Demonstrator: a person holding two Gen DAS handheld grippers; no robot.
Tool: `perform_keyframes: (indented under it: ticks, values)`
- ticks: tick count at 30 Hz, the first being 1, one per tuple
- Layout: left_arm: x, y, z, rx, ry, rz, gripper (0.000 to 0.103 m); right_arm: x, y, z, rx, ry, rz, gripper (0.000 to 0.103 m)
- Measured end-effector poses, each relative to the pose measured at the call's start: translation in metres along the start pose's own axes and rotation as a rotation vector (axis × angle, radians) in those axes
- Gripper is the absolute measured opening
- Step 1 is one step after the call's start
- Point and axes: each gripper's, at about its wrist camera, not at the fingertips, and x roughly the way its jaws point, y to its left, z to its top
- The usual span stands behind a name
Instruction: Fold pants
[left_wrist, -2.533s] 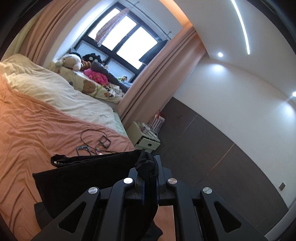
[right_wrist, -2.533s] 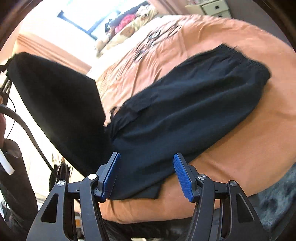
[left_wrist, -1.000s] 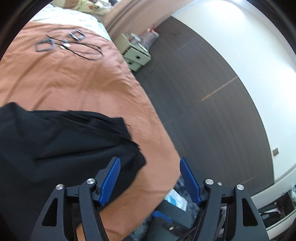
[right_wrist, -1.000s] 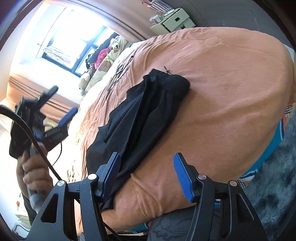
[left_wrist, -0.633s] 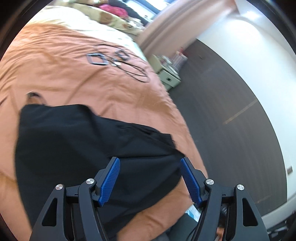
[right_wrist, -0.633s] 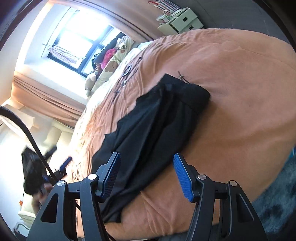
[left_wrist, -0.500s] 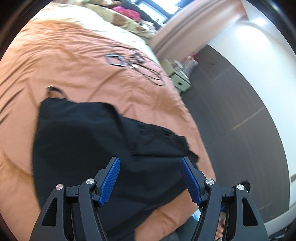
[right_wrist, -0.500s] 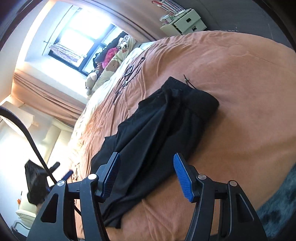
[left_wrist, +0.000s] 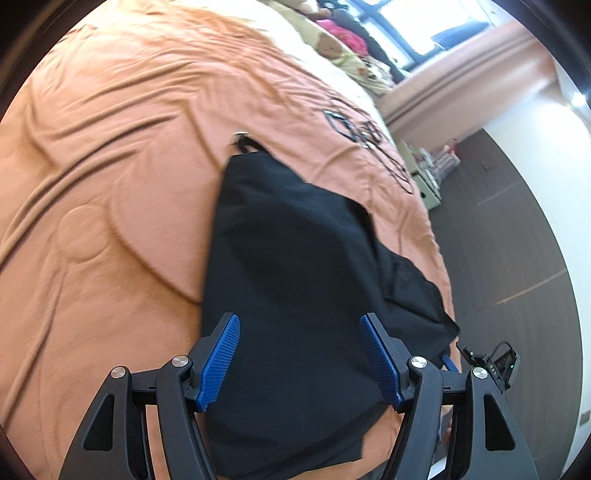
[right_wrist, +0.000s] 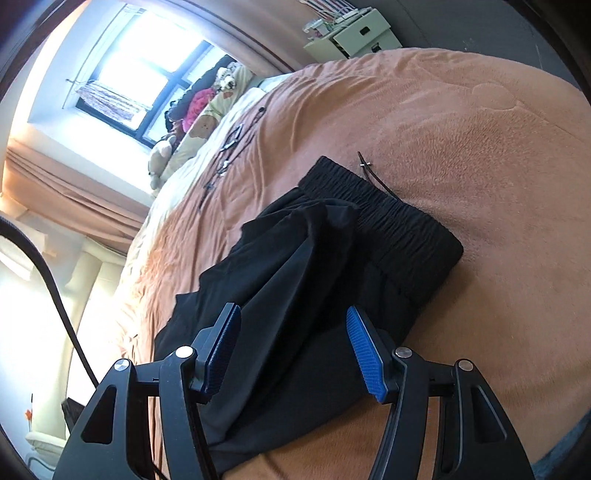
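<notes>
Black pants (left_wrist: 295, 258) lie folded over on the orange bedspread (left_wrist: 110, 166). In the right wrist view the pants (right_wrist: 314, 266) show their ribbed elastic waistband (right_wrist: 391, 218) and a drawstring (right_wrist: 373, 173) at the far end, with a loose fold of leg fabric on top. My left gripper (left_wrist: 299, 360) hovers open above the near part of the pants, nothing between its blue pads. Just as empty, my right gripper (right_wrist: 293, 349) stands open over the pants' near edge. The other gripper's black body (left_wrist: 491, 363) shows at the bed's edge in the left wrist view.
Black cables and small frames (left_wrist: 362, 133) lie farther up the bedspread. Pillows and soft toys (right_wrist: 207, 110) sit under the window. A white bedside cabinet (right_wrist: 351, 33) stands by the dark wall, past the bed's edge (left_wrist: 439, 258).
The left gripper has swung left and down over the bed, so the pants now fill its view. The right gripper has come closer to the pants. Both stayed open and empty.
</notes>
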Motion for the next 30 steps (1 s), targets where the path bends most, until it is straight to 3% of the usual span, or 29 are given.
perform_keyframes:
  ticks: [9,11,13,15,24,30]
  values:
    - [0.013,0.036,-0.012,-0.092,0.042,0.034,0.048,0.021,0.010,0.012,0.011,0.020,-0.008,0.055]
    - [0.018,0.039,-0.017,-0.103,0.062,0.035,0.044,0.024,0.012,0.016,0.003,0.023,-0.013,0.042]
    - [0.023,0.041,-0.022,-0.110,0.081,0.038,0.040,0.025,0.017,0.021,-0.020,0.030,-0.017,0.011]
    - [0.027,0.044,-0.025,-0.117,0.097,0.042,0.040,0.020,0.020,0.022,-0.036,0.023,-0.028,0.001]
    - [0.025,0.046,-0.024,-0.113,0.102,0.013,0.040,-0.045,0.021,-0.015,-0.051,-0.060,0.049,0.000]
    - [0.031,0.050,-0.022,-0.114,0.118,0.005,0.040,-0.055,-0.013,-0.037,-0.004,-0.068,-0.015,0.000]
